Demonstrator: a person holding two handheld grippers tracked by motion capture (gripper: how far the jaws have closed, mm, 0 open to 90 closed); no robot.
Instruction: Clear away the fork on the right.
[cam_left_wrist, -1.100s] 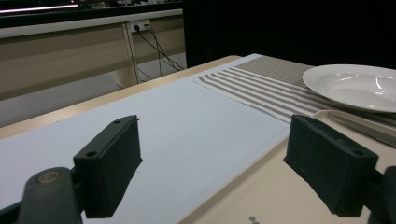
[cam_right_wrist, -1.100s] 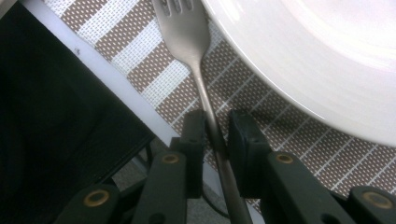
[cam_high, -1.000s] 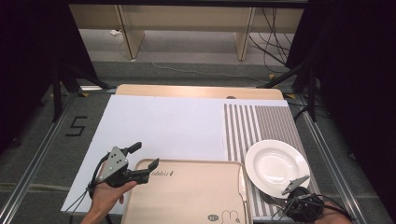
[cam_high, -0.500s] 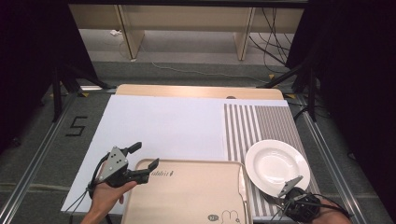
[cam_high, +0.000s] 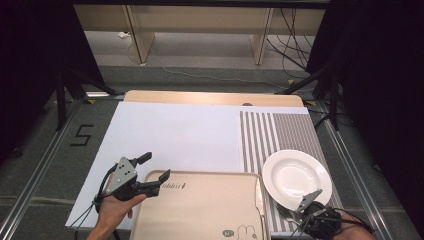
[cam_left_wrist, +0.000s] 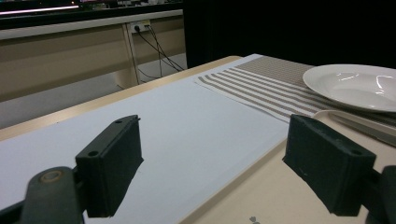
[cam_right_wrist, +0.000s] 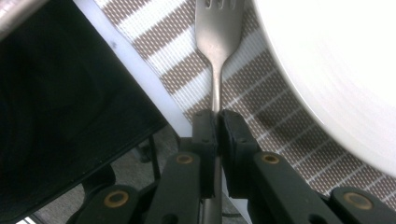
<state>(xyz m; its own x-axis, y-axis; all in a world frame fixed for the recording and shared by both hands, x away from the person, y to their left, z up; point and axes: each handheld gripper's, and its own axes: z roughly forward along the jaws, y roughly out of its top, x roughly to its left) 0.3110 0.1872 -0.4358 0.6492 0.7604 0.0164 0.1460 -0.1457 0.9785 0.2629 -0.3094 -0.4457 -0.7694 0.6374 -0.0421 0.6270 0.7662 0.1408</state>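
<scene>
Steel fork lies on the striped placemat at the upper middle of the right gripper view, just beside the rim of the white plate. The right hand-held gripper has just been closing, and its jaws now pinch the fork's thin handle edge-on, low in the frame. In the high view this hand-held gripper sits at the lower right, at the near edge of the plate.

To do this pick-up well, I judge the grip should stay firm on so narrow a handle, and the lift should go straight up before any sideways move, so the tines clear the plate rim without scraping it. Keeping the fork level would stop it pivoting between the pads.

At the lower left of the high view, the left hand-held gripper stands wide open with nothing in it, its jaws straddling the far left corner of the beige tray on the desk.
</scene>
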